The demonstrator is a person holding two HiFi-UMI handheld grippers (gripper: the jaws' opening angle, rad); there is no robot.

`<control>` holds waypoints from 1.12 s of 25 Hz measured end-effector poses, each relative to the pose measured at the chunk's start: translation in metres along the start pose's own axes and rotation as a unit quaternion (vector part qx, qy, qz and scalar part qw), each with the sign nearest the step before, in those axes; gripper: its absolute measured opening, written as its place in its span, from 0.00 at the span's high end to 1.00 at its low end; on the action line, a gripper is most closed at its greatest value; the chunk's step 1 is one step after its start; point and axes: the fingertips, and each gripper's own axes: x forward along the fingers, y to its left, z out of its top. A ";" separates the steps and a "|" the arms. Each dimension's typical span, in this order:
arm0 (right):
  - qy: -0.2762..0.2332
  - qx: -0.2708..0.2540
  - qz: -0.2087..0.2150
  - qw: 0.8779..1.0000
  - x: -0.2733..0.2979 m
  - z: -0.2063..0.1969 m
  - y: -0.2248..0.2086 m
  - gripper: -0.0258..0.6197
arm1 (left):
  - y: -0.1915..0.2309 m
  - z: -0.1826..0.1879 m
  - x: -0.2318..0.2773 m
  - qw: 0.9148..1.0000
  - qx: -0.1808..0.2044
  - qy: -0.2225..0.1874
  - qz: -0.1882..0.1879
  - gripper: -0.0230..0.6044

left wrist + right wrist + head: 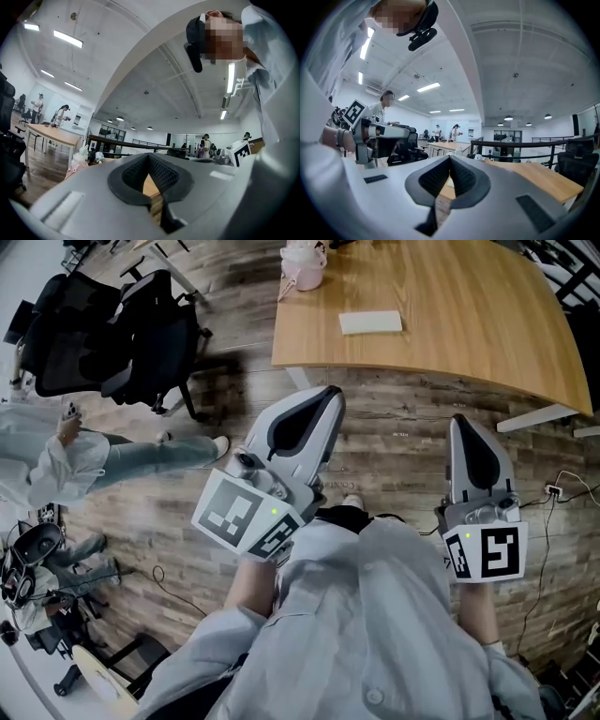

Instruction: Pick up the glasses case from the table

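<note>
A flat white rectangular glasses case [370, 322] lies on the light wooden table [450, 324], near its front edge. Both grippers are held level over the wood floor, short of the table and pointing toward it. My left gripper [333, 395] is shut, its dark pads meeting at the tip with nothing between them [149, 157]. To its right, my right gripper [461, 420] is likewise shut and empty [450, 158]. The case lies beyond both tips, roughly between their lines. The tabletop [534, 176] stretches ahead in the right gripper view.
A pink and white container [303, 265] stands at the table's far left. Black office chairs [112, 334] and a seated person's legs [141, 460] are at the left. A white table leg [539, 416] and floor cables [562, 488] are at the right.
</note>
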 end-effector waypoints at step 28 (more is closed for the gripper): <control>0.007 0.003 0.014 1.000 0.058 -0.010 -0.039 0.96 | 0.042 -0.008 0.052 1.000 -0.012 0.000 0.016 0.96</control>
